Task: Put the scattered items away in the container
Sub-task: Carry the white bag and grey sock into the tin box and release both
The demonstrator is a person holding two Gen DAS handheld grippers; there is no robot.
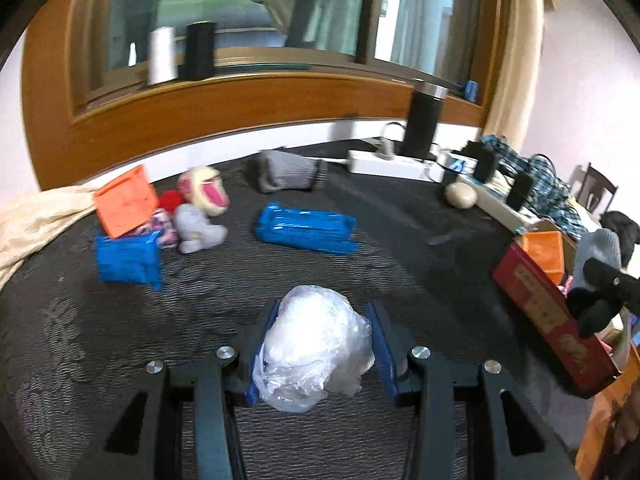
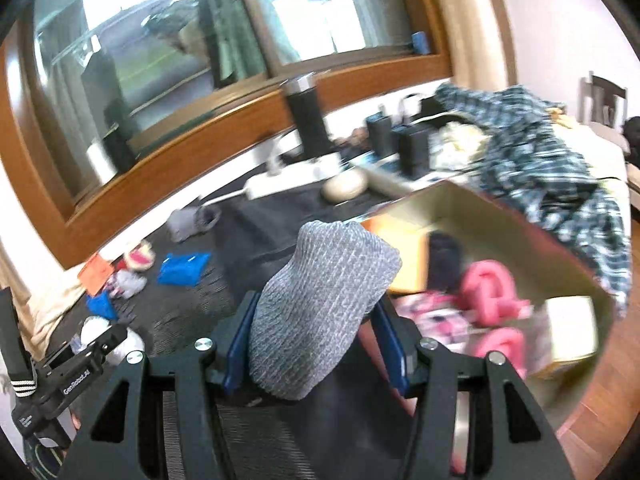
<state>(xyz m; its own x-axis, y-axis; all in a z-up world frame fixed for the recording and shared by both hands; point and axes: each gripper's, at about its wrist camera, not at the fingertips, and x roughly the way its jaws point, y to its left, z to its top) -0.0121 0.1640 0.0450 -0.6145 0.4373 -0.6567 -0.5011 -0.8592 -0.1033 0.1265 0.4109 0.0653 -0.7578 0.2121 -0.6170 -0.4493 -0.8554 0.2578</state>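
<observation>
Grey knitted sock (image 2: 320, 304) pinched upright between right gripper (image 2: 316, 344) jaws; cardboard box (image 2: 452, 204) lies just ahead-right. Left gripper (image 1: 320, 354) jaws clamp crumpled plastic bag (image 1: 316, 344).

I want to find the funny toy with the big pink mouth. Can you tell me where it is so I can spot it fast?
Look at the dark mat under the wooden window frame, then go to its far left corner by the orange box. The plush toy lies right beside that box. It is the only cream thing with a wide-open pink mouth; its neighbours are plain blue or orange.
</observation>
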